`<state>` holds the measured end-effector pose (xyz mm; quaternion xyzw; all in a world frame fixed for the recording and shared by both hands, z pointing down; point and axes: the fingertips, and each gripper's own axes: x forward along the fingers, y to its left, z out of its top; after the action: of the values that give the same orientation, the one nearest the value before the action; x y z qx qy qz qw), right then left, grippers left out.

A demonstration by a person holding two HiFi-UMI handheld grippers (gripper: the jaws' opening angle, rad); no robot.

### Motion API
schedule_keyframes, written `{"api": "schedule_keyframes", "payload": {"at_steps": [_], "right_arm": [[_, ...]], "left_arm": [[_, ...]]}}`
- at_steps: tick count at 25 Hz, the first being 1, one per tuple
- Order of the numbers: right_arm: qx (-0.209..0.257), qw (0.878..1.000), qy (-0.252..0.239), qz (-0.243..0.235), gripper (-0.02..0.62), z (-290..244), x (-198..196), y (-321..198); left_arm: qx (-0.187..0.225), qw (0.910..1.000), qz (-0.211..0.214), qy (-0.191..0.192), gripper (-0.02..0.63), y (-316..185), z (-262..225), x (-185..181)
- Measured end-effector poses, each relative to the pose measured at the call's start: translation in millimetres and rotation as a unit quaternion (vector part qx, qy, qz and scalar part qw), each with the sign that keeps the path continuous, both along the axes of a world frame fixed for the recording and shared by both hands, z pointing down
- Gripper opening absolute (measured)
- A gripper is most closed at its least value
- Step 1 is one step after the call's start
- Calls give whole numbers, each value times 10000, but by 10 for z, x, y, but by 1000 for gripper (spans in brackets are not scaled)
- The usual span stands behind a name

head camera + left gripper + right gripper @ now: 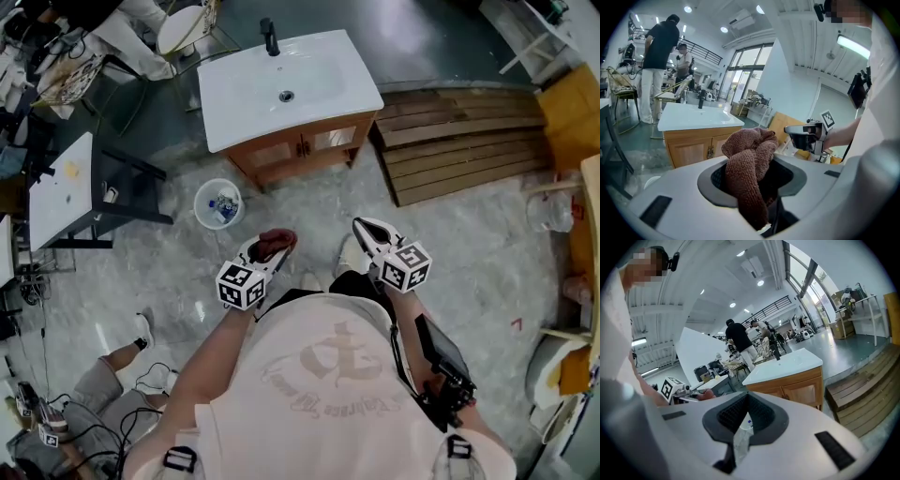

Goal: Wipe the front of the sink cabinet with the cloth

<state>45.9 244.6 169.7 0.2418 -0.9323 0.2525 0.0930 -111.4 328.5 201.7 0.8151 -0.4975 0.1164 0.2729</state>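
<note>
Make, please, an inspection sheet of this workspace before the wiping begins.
Surface: grey marbled floor.
Job's things: sink cabinet with wooden doors shut; brown cloth not yet touching it.
Clutter: white bucket on floor near cabinet's front.
Grippers: left tongs shut on cloth; right tongs nearly together, holding nothing.
Cables: loose cables on floor at the person's left rear.
Surroundings: wooden pallet right of cabinet; two people beyond sink.
</note>
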Motion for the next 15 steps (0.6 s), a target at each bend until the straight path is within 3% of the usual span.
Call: {"api": "schedule_keyframes", "payload": {"at_steps": [15], "right_arm": [[-239,9967,-59,-778,12,279,-242,-1525]], "left_arm": [[-366,9977,-500,-260,173,-1265,202,-33]]}}
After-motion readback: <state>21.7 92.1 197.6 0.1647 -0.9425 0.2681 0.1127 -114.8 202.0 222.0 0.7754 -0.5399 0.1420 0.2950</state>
